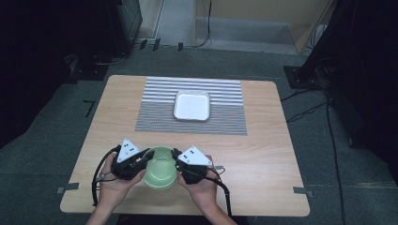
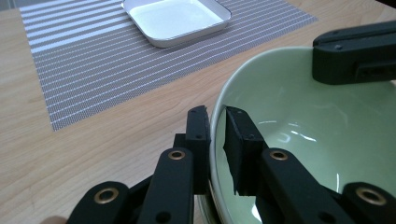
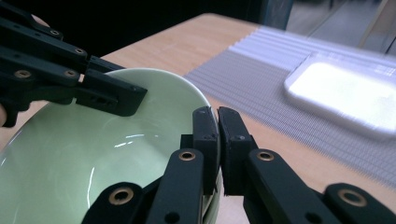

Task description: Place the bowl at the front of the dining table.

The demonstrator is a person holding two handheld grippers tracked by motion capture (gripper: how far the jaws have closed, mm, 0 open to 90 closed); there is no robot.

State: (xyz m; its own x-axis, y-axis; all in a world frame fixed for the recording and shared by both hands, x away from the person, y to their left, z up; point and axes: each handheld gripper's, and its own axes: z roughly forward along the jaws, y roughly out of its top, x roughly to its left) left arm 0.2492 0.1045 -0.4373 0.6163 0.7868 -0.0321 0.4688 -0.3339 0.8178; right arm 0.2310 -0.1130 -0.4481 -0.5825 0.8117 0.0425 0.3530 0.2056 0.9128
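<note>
Right now both my claws are on the green bowl (image 1: pixel 161 167), which sits at the near edge of the table (image 1: pixel 263 154), between my two hands. My left claw (image 1: pixel 142 161) pinches the bowl's left rim: in the left claw view one jaw stands outside the wall and the other inside, with the rim (image 2: pixel 215 126) running between them and a narrow gap showing at the tips. My right claw (image 1: pixel 177 160) pinches the opposite rim; in the right claw view its jaws look pressed nearly together, one inside the bowl and one outside, the thin edge caught between them. Each view also shows the other claw gripping the far side of the bowl. Under the rim I can make out a second edge, so it may be more than one bowl stacked, though I cannot tell for sure.

Beyond the bowl lies bare wood, then a striped grey mat (image 1: pixel 159 110) across the middle of the table. On the mat, well apart from the bowl, rests a white square dish (image 1: pixel 192 106), empty and lying flat.
</note>
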